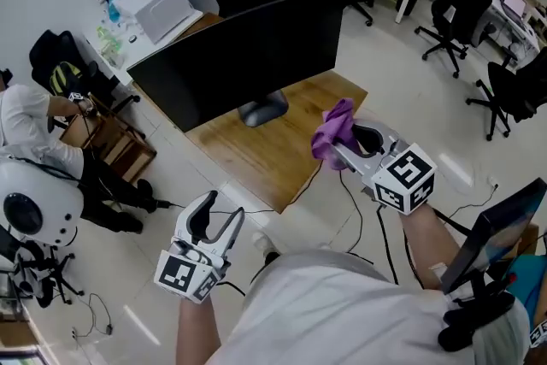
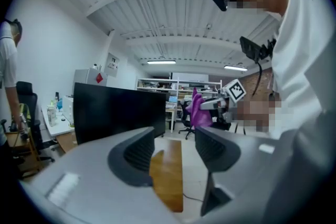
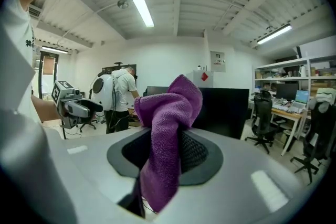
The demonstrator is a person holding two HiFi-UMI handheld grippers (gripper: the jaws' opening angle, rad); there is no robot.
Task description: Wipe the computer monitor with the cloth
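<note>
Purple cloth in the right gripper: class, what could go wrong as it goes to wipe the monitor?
The cloth is bunched in the right gripper, so hard jaws might scrape the monitor. The monitor stands on one small base; a push could rock it, with the open left gripper nowhere near to steady it.
</note>
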